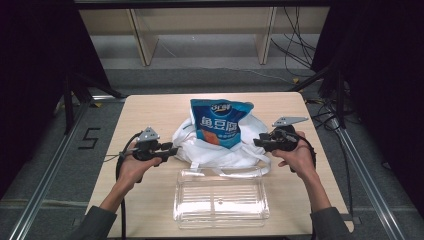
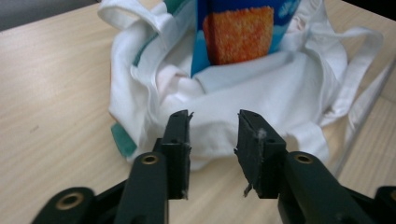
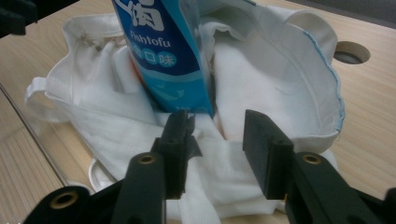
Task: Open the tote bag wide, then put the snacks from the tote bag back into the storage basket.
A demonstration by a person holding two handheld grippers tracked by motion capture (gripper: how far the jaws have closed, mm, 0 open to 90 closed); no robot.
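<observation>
One blue snack packet (image 1: 220, 123) upright inside white cloth bag (image 1: 215, 150), clear tray (image 1: 220, 199) nearby.

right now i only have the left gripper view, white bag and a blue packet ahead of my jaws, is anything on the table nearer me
Observer: Yes, a clear plastic tray lies between the white bag and the person.
Operator: where's the other gripper
Observer: The right gripper is at the bag's opposite side, jaws open.
Operator: any words on the packet
Observer: The right gripper view shows "Fishtofu" on the blue packet.
</observation>
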